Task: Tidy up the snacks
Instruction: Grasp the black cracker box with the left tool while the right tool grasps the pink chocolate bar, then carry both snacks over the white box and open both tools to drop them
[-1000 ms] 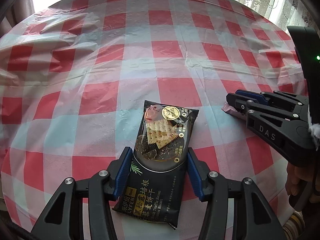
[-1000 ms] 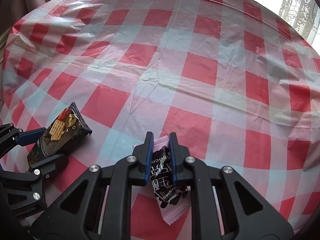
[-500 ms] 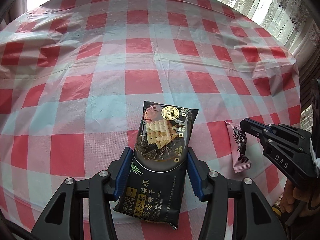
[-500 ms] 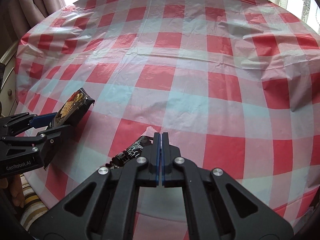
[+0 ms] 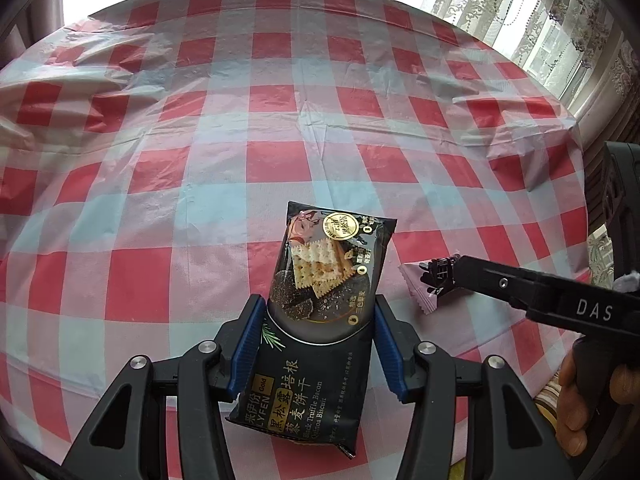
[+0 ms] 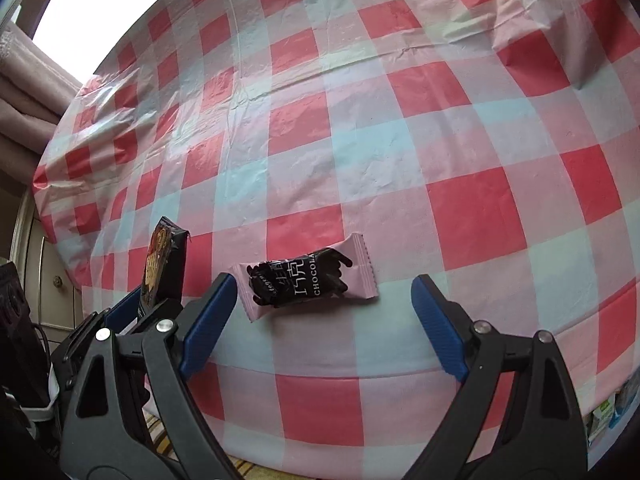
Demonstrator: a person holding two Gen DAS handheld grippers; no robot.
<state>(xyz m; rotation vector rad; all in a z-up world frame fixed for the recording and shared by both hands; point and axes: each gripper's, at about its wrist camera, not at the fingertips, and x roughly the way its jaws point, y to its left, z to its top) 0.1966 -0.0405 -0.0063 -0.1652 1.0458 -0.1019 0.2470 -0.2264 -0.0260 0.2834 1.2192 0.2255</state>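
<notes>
A black biscuit pack (image 5: 320, 300) with a cracker picture stands out forward from my left gripper (image 5: 318, 312), which is shut on its lower half, just above the checked tablecloth (image 5: 280, 120). A pink and black chocolate packet (image 6: 304, 280) lies flat on the cloth. My right gripper (image 6: 324, 280) hangs over it, jaws opening wide, the packet between the tips with no pad pressing on it. In the left wrist view the right gripper (image 5: 464, 272) shows side-on at the right, over the chocolate packet (image 5: 420, 288). The right wrist view shows the biscuit pack (image 6: 164, 268) at the left.
The red, white and pale blue cloth is wrinkled toward the far side. The table's near edge runs just under both grippers. A person's hand (image 5: 580, 400) holds the right gripper. Lace curtains (image 5: 540, 20) hang at the far right, and a cabinet (image 6: 52, 280) stands at the left.
My right gripper let go of the chocolate packet, rolled, and its jaws went from shut to wide. The packet now lies flat on the cloth. The left gripper still holds the biscuit pack.
</notes>
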